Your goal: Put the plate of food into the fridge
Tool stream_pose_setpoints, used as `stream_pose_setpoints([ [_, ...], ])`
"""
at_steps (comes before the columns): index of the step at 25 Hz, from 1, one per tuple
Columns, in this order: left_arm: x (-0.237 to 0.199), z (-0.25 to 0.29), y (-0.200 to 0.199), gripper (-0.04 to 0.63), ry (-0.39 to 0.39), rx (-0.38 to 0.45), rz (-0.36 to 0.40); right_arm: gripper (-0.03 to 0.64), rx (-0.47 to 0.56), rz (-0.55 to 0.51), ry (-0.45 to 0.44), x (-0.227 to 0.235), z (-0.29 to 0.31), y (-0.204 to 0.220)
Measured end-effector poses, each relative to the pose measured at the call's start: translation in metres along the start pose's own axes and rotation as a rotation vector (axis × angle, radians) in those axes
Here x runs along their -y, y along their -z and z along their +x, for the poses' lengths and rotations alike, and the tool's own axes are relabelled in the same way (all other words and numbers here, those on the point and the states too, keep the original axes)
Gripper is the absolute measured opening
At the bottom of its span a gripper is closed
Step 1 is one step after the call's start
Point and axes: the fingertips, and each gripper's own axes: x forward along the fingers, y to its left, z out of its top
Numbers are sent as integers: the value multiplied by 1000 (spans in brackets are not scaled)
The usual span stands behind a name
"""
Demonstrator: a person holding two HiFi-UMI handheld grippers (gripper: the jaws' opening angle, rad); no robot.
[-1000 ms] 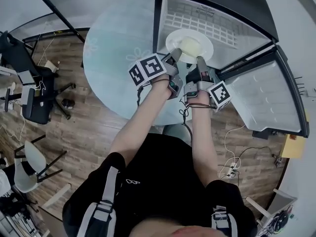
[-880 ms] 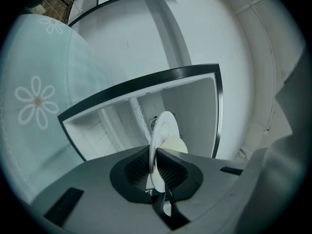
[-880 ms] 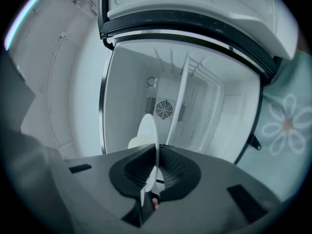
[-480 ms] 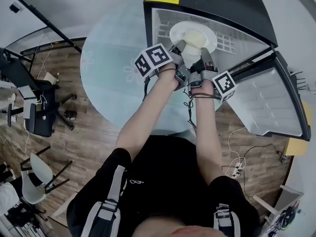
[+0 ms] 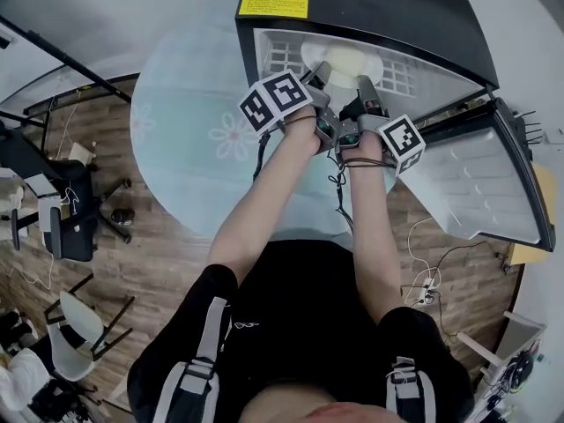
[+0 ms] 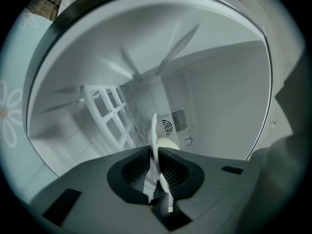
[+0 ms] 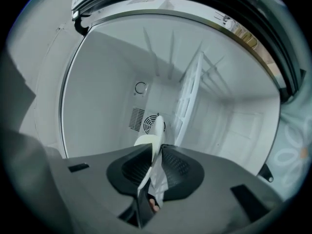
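Plate (image 5: 345, 60) is on the fridge (image 5: 379, 7) shelf and my left gripper (image 5: 319, 76) and right gripper (image 5: 363, 91) jaws are opening with its rim between them, so next I back both straight out without dragging it.

In the head view the far rim of the plate (image 5: 309, 58) is hidden under the top of the fridge (image 5: 379, 7). Its near rim is covered by the left hand-held gripper (image 5: 322, 76) and the right hand-held gripper (image 5: 362, 86), whose jaws are opening with that rim between them. The print on the yellow label (image 5: 272, 6) is too small to read. In both gripper views the plate shows only edge-on, and the food (image 6: 167, 143) is a pale lump of no recognisable kind. The wire shelf (image 6: 108, 115) is smeared by blur.
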Motion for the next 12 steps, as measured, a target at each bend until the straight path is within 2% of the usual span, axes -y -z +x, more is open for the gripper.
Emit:
stream_pose_setpoints([
  [3, 5, 3, -2, 72, 12, -2, -2, 81, 5, 1, -4, -3, 1, -2],
  [7, 11, 0, 0, 149, 34, -29, 6, 132, 4, -14, -20, -10, 0, -5],
  [12, 6, -9, 5, 155, 11, -30, 16, 150, -5, -33, -14, -14, -7, -7],
])
